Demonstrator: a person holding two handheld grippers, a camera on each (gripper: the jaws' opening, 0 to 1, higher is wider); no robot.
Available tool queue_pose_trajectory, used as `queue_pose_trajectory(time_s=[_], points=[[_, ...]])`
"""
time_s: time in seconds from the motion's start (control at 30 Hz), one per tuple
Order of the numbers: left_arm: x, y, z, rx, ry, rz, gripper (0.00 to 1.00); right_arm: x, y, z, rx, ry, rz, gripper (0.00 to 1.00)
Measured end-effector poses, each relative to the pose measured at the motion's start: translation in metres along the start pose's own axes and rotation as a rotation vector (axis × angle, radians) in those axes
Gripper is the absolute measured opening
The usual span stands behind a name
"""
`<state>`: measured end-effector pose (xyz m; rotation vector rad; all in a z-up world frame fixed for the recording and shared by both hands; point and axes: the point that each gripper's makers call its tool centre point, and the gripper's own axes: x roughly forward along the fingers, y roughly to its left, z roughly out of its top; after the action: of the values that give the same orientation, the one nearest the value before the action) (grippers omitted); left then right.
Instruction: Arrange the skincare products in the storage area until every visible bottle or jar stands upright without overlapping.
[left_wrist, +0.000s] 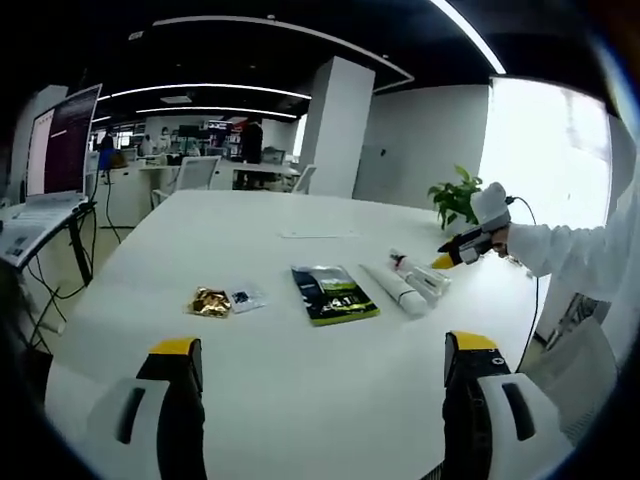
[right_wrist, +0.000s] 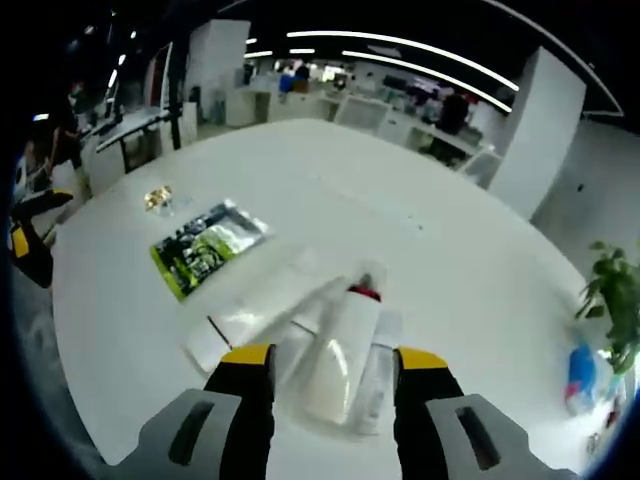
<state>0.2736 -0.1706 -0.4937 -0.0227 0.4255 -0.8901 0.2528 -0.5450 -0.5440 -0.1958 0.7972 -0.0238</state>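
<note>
Clearly the right gripper should close squarely on the white plastic bottle with a red collar, lying flat between its spread jaws among the clear-wrapped tubes on the white table, then tip it upright. Well apart, the left gripper hangs wide open over bare tabletop.

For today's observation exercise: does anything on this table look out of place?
Yes. The white skincare tubes and bottles lie flat, bunched and overlapping, between the right gripper's open jaws; none stands upright.
</note>
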Motion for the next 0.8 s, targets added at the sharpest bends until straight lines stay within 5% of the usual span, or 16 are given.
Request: queue_pose_trajectory(time_s=[0.8], points=[[0.000, 0.006, 0.002, -0.001, -0.014, 0.006, 0.93, 0.034, -0.008, -0.023, -0.002, 0.253, 0.065, 0.30]])
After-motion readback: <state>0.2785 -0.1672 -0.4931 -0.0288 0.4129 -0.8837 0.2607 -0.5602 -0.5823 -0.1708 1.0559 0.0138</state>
